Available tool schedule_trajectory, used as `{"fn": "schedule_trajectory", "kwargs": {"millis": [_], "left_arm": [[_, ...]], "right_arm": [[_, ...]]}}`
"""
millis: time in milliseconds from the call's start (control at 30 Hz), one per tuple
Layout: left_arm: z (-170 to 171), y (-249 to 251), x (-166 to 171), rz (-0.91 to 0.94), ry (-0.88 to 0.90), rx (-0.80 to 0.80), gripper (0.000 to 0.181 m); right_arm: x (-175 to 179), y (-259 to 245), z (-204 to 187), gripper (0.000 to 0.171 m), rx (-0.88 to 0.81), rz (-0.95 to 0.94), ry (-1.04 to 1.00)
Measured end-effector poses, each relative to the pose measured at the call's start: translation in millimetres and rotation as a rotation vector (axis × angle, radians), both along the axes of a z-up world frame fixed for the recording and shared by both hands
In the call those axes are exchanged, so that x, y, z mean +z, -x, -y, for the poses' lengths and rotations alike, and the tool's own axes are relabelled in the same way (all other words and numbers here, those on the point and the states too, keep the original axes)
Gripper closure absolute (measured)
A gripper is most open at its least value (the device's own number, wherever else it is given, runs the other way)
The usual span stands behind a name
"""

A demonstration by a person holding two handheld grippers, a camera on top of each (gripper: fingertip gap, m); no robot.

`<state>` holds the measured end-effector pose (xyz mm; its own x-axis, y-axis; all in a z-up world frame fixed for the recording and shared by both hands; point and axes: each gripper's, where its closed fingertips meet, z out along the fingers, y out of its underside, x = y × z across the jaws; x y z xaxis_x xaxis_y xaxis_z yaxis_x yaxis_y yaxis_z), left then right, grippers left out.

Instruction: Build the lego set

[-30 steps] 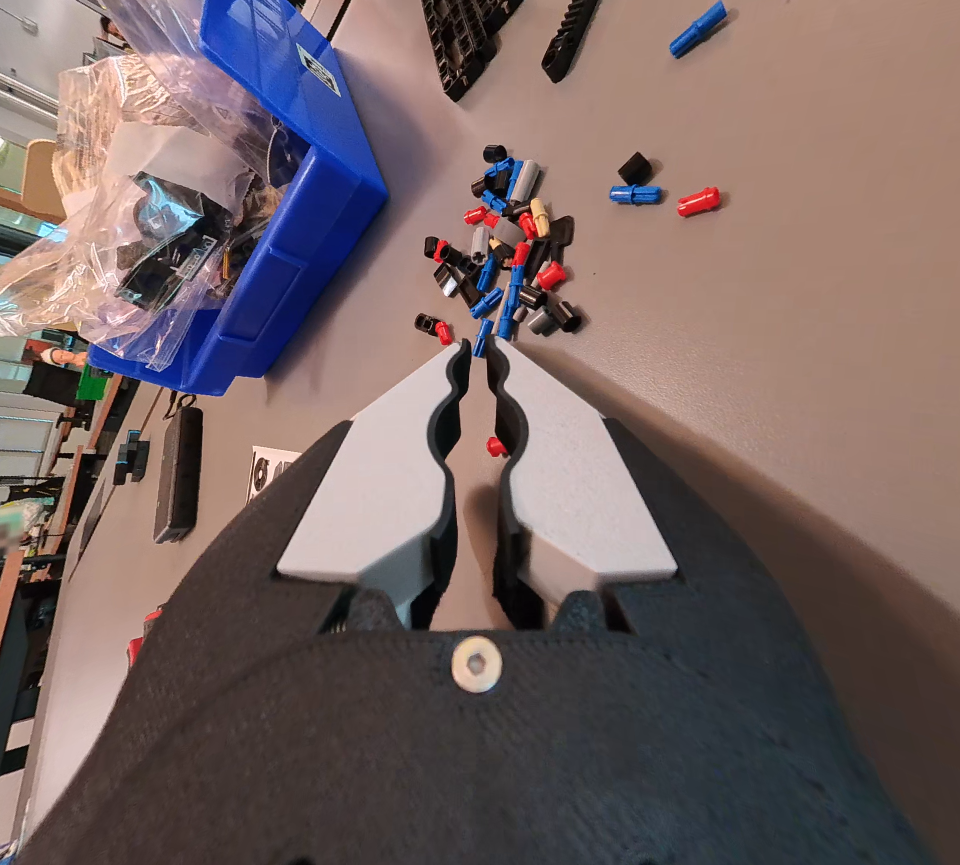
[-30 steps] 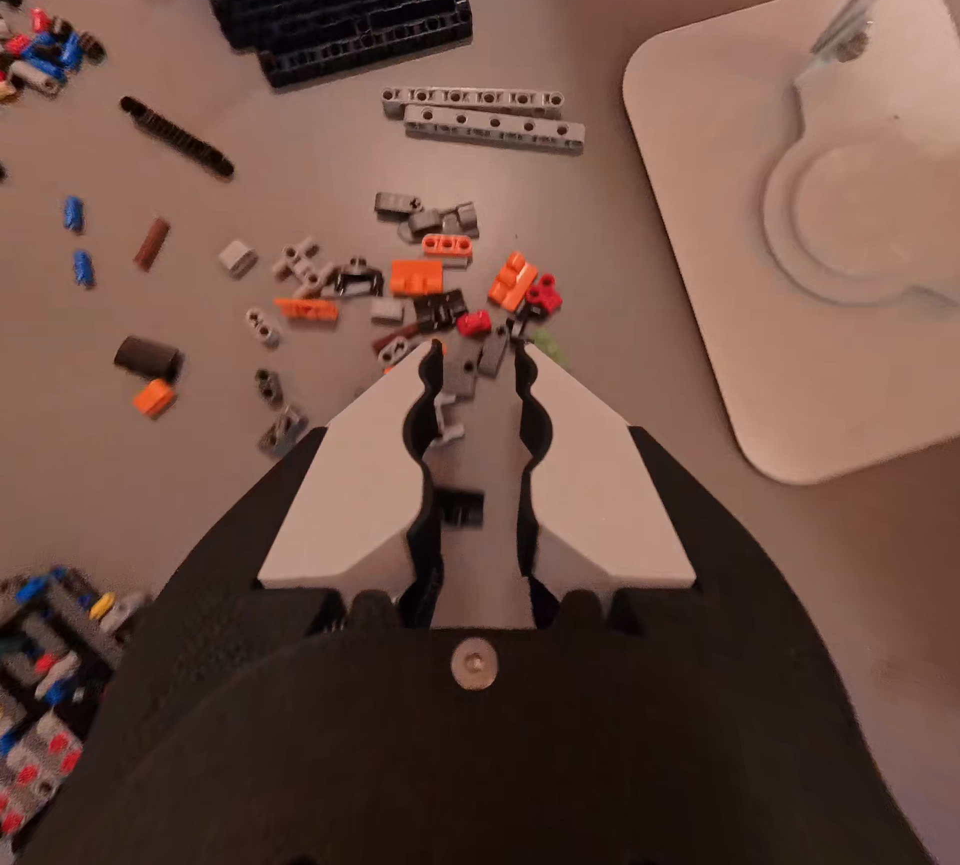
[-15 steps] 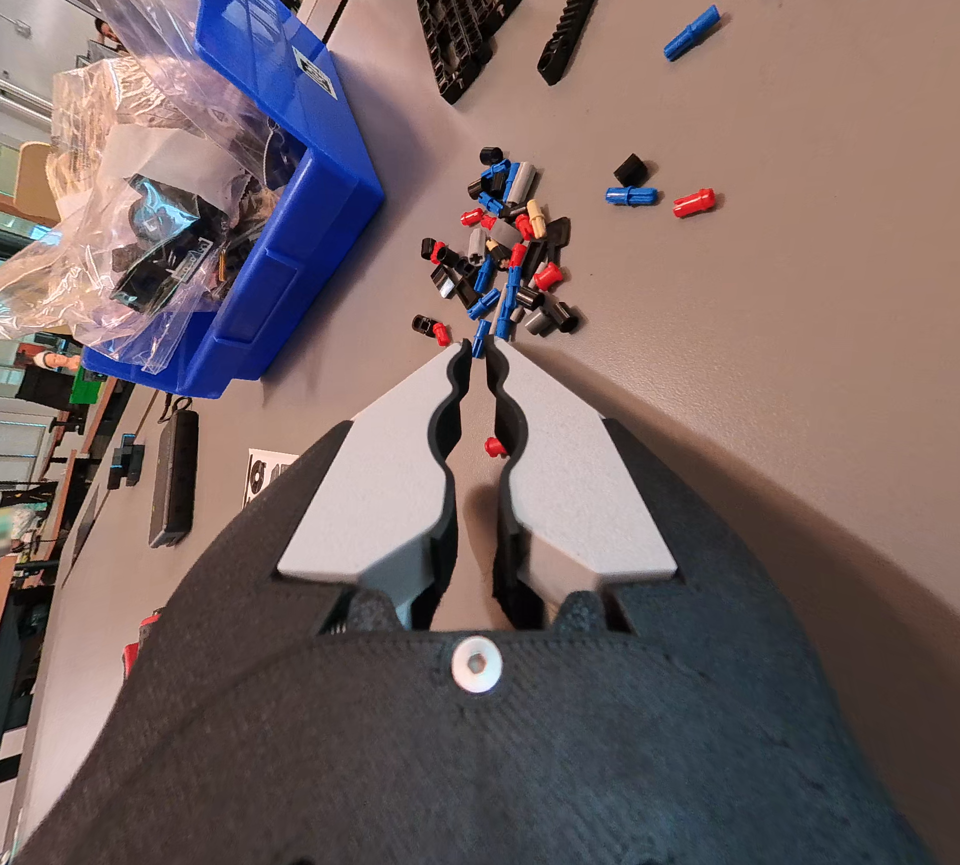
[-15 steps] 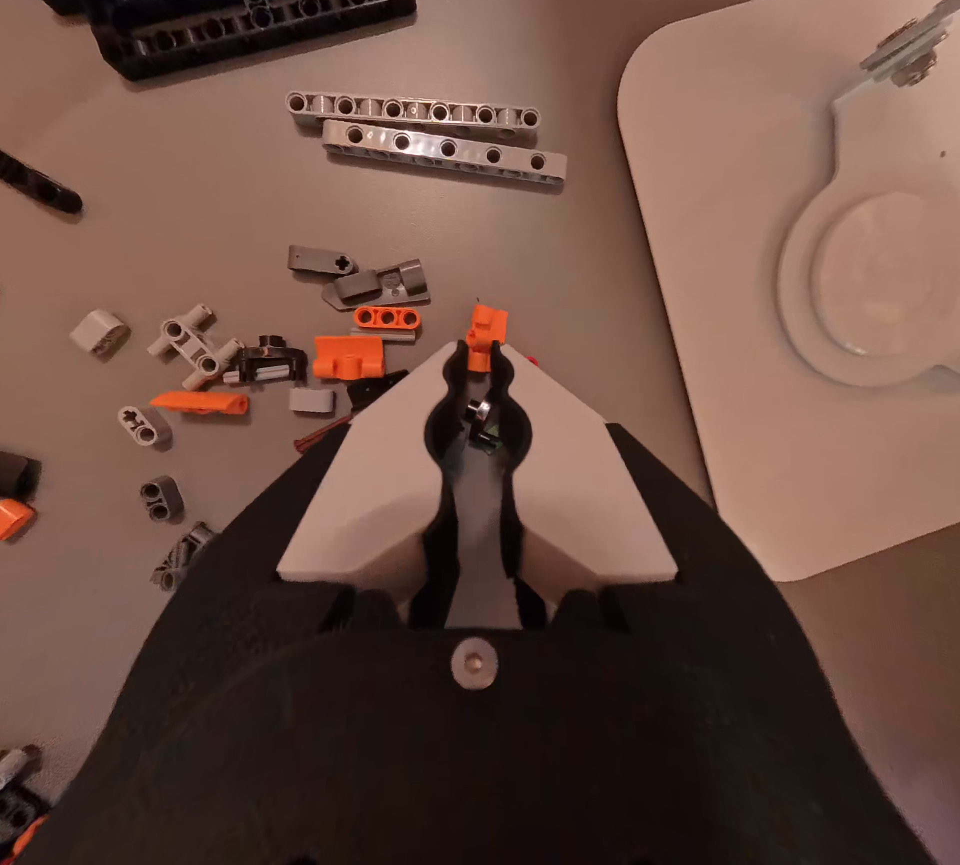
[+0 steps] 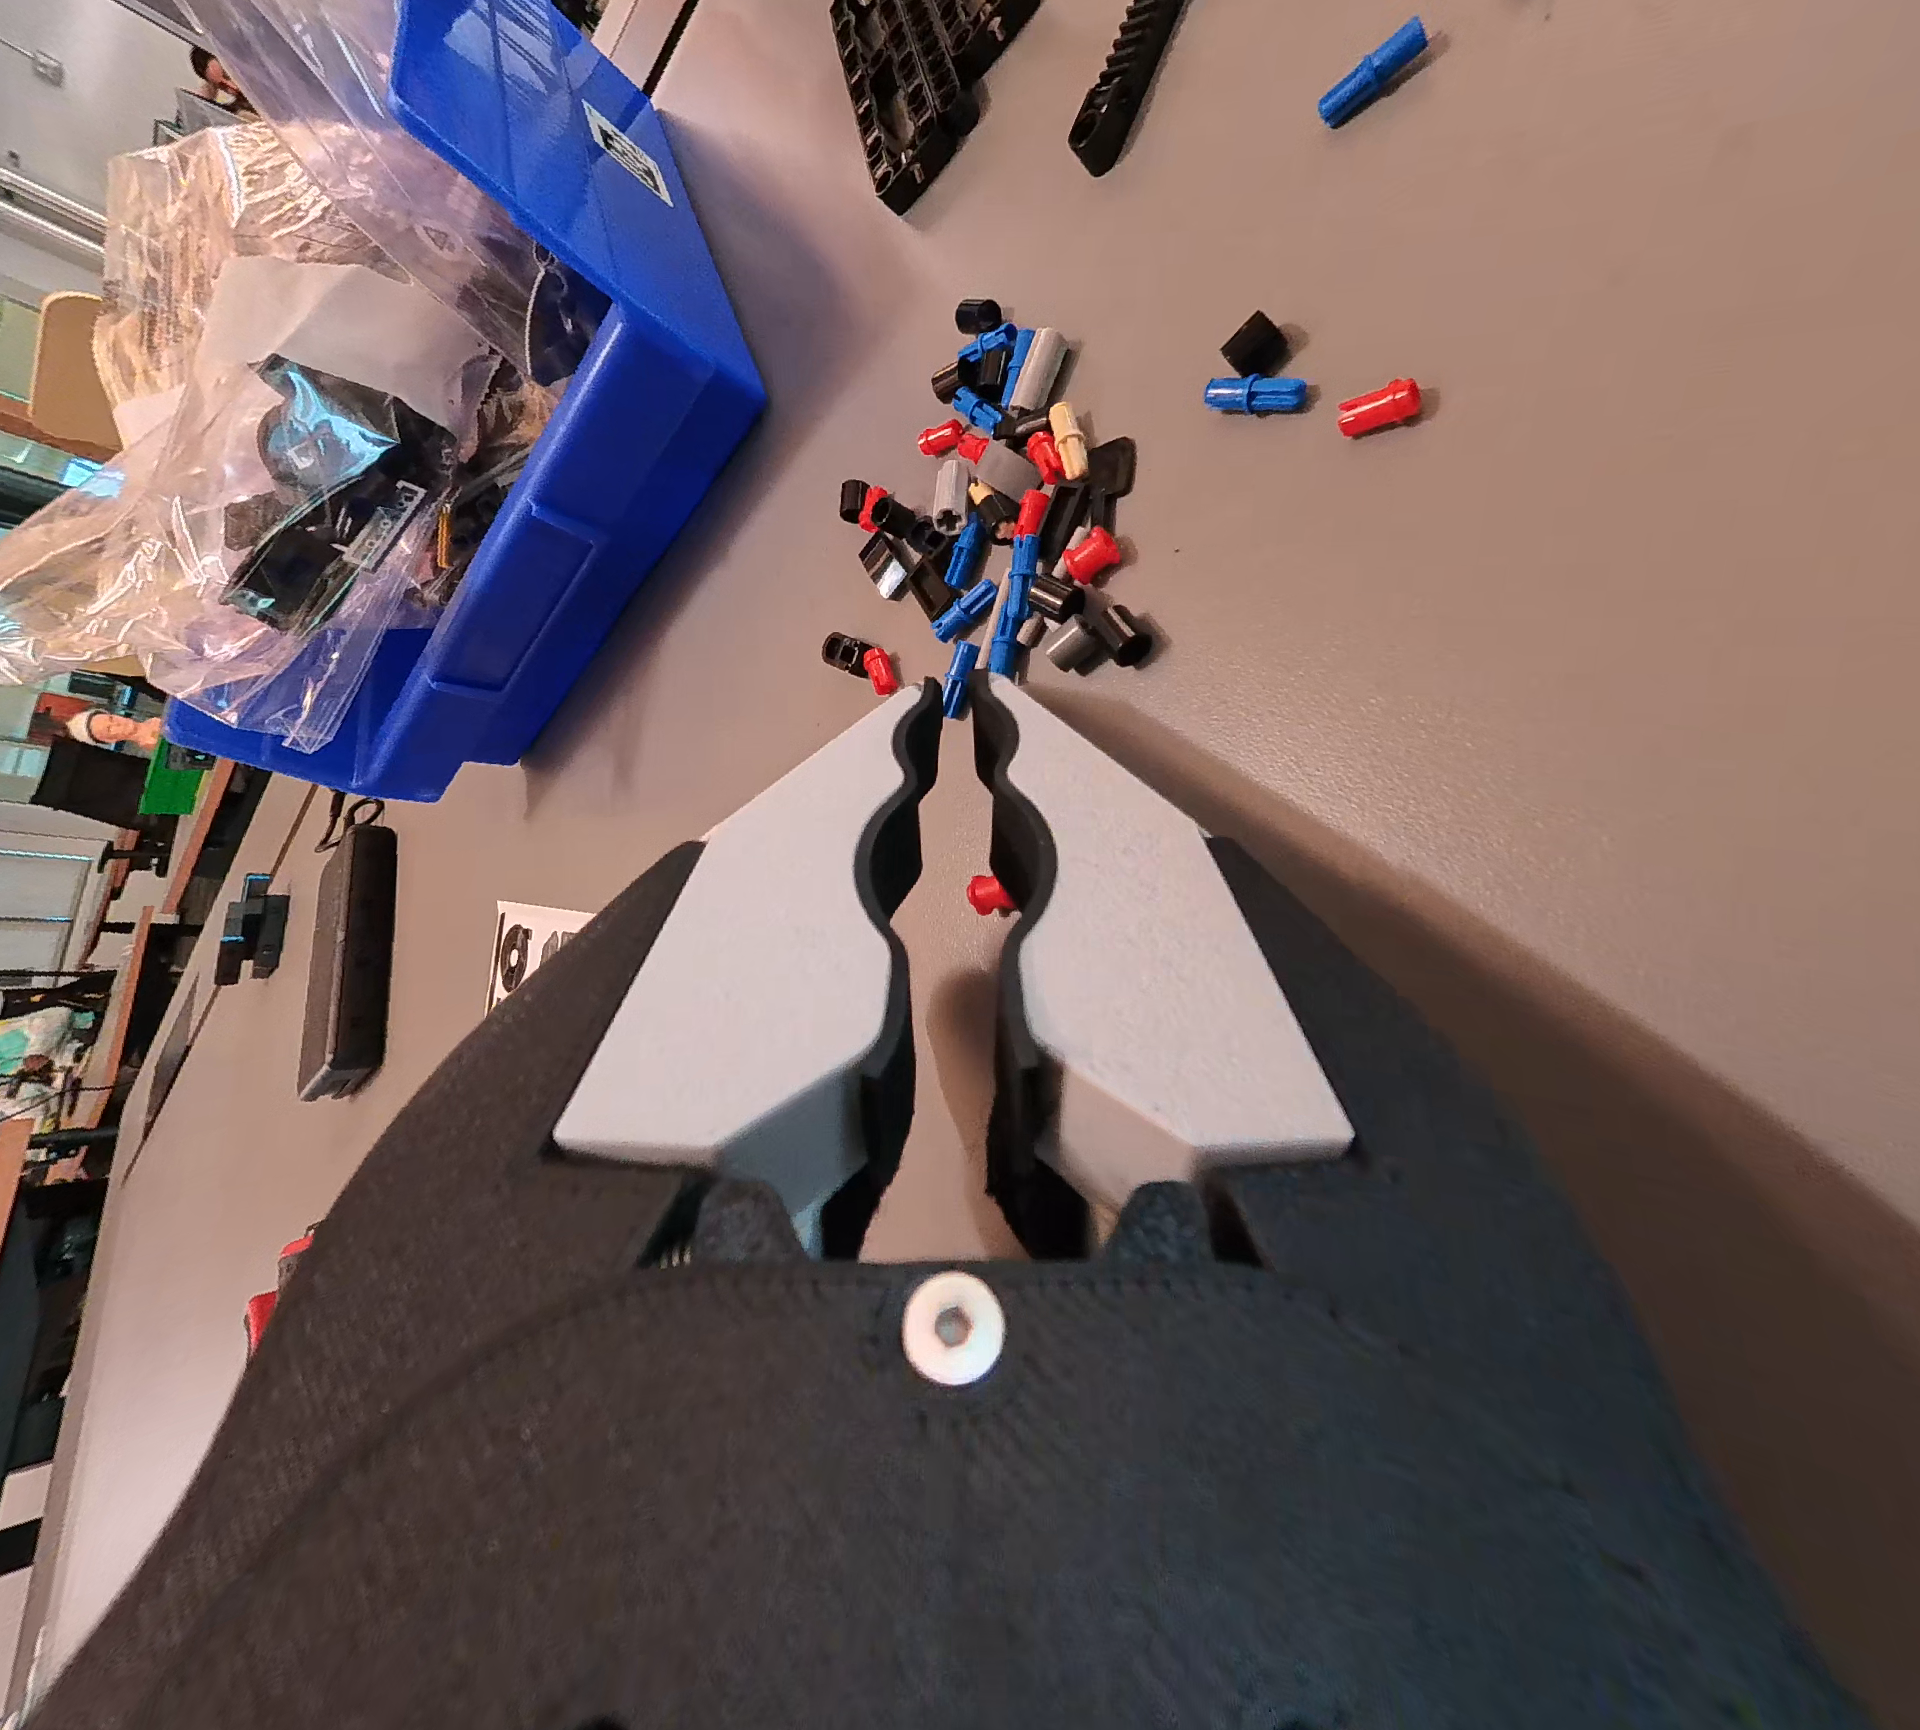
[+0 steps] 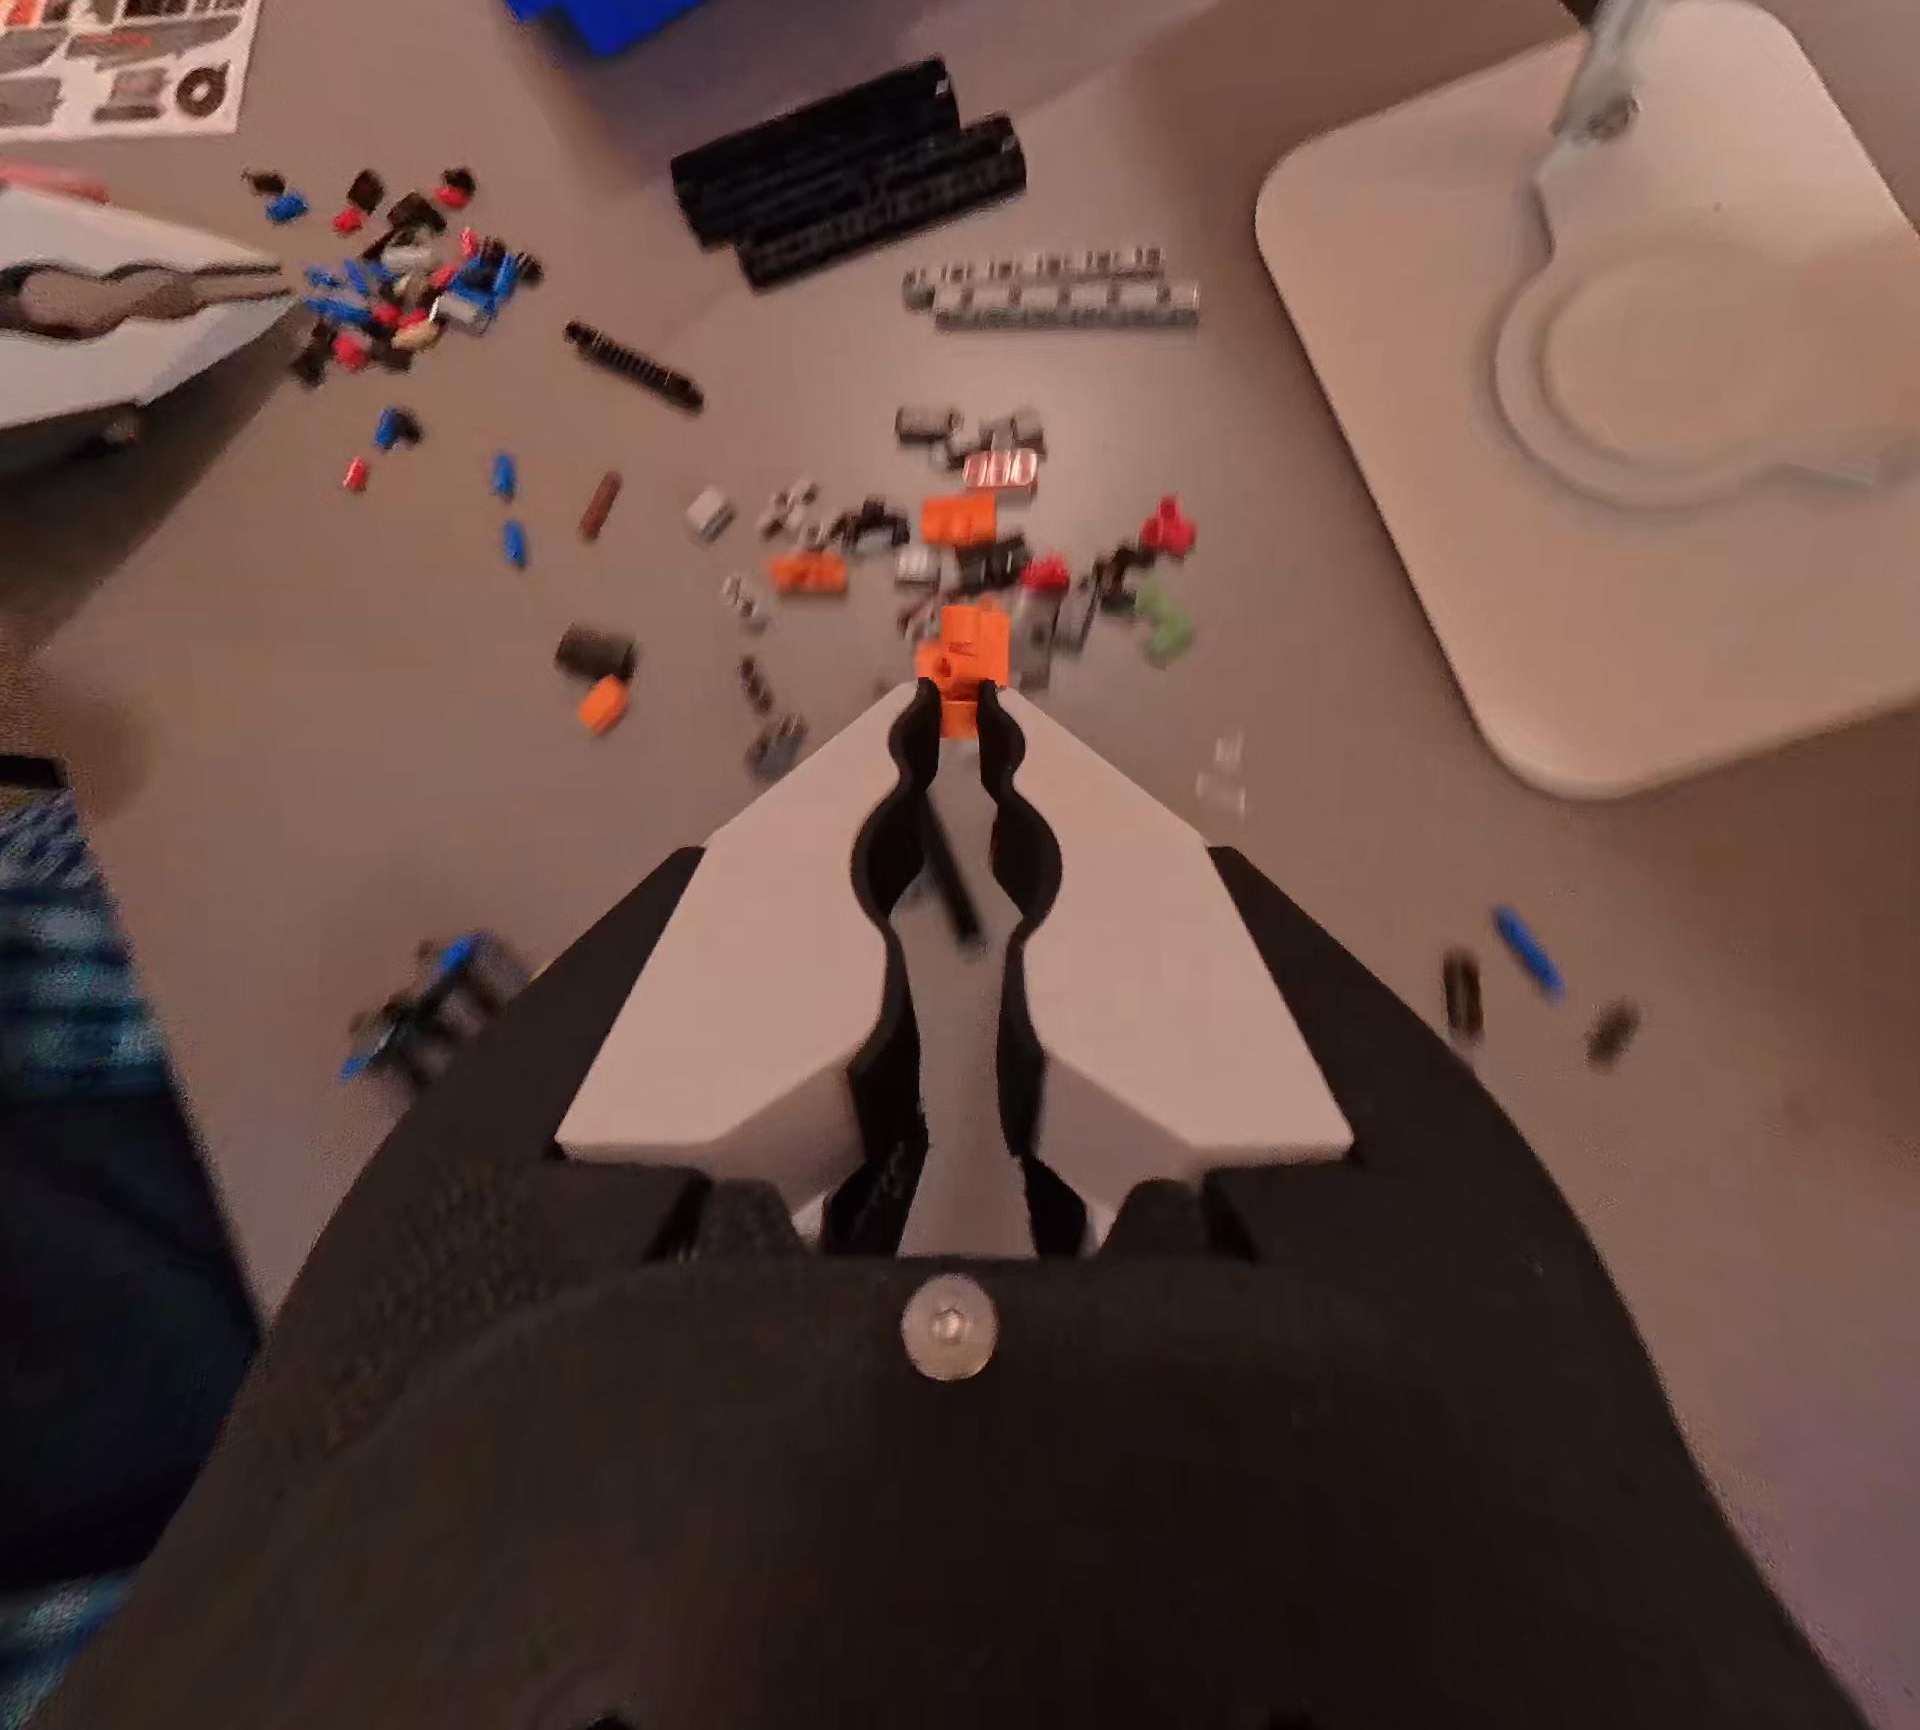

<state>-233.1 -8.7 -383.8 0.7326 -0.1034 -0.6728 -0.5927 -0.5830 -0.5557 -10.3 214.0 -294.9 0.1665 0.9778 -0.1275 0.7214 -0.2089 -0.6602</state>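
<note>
Right wrist view: orange piece [image 6: 964,654] pointing forward.

Blue bin [image 5: 582,392], orange piece [image 6: 964,646], black frames [image 5: 930,7], grey table [image 5: 1507,641], red, blue and black pins [image 5: 1023,496], grey beams [image 6: 1049,293]

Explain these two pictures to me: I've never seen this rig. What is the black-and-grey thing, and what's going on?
Each picture comes from a camera on a handheld gripper, looking along its two grey fingers; a person holds one in each hand. The left gripper points at a pile of small pins on the grey table, beside a blue bin of bagged parts. Its fingers are nearly closed, gripping nothing visible. The right gripper, raised above scattered pieces, pinches an orange piece. The view is blurred. A white lamp base sits to its right.
</note>
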Motion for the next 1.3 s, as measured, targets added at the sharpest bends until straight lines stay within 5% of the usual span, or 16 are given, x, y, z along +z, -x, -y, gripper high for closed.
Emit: {"fn": "schedule_trajectory", "kwargs": {"millis": [233, 467, 667, 867, 967, 1300], "left_arm": [[0, 0, 0, 0.002, 0.004, -0.006, 0.179], [-1, 0, 0, -0.011, 0.005, -0.007, 0.18], [-1, 0, -1, -0.02, 0.006, -0.01, 0.181], [-1, 0, -1, -0.017, 0.01, -0.011, 0.181], [-1, 0, -1, -0.016, 0.011, -0.011, 0.181], [-1, 0, -1, -0.015, 0.013, -0.013, 0.181]], "right_arm": [[-7, -183, 44, 0.167, -0.288, 0.045, 0.127], [-72, -269, 50, 0.167, -0.536, 0.089, 0.201], [-90, -280, 34, 0.167, -0.544, 0.185, 0.049], [-83, -266, 43, 0.166, -0.556, 0.03, 0.303], [-93, -280, 30, 0.144, -0.63, 0.07, 0.272], [-76, -285, 27, 0.154, -0.576, 0.185, -0.04]]}}
